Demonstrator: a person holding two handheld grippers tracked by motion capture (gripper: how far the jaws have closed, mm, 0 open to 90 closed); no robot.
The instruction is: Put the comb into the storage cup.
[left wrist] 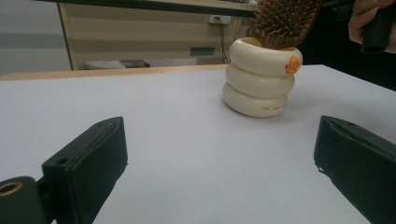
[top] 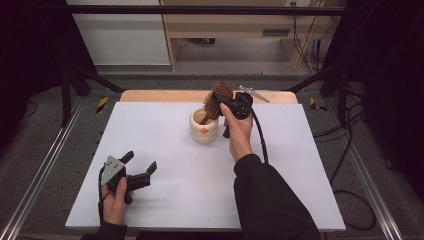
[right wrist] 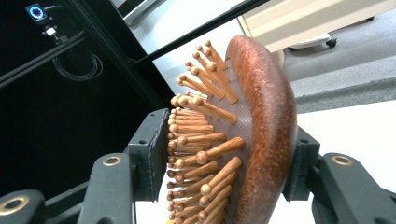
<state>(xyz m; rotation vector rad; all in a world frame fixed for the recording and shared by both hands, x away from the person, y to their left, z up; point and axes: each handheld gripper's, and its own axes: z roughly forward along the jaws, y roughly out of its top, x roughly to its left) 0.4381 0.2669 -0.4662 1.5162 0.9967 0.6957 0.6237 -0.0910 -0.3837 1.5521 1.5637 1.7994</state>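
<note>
A wooden hairbrush (top: pixel 220 96) stands head up in a cream ringed cup (top: pixel 204 131) at the back middle of the white table top (top: pixel 200 195). My right gripper (top: pixel 218 105) reaches in from the right at the level of the brush head. In the right gripper view its jaws flank the hairbrush (right wrist: pixel 268 116): the peg tips meet the left pad and the rounded back lies against the right pad. My left gripper (top: pixel 141 161) rests near the front left, open and holding nothing. It points at the cup (left wrist: pixel 261 79) and brush (left wrist: pixel 285 21) from a distance.
A wooden table edge (top: pixel 150 95) shows behind the white sheet. Black frame legs (top: pixel 67 95) stand at the back corners, and cables (top: pixel 350 150) lie on the floor to the right. A metal rail (top: pixel 35 185) runs along the left side.
</note>
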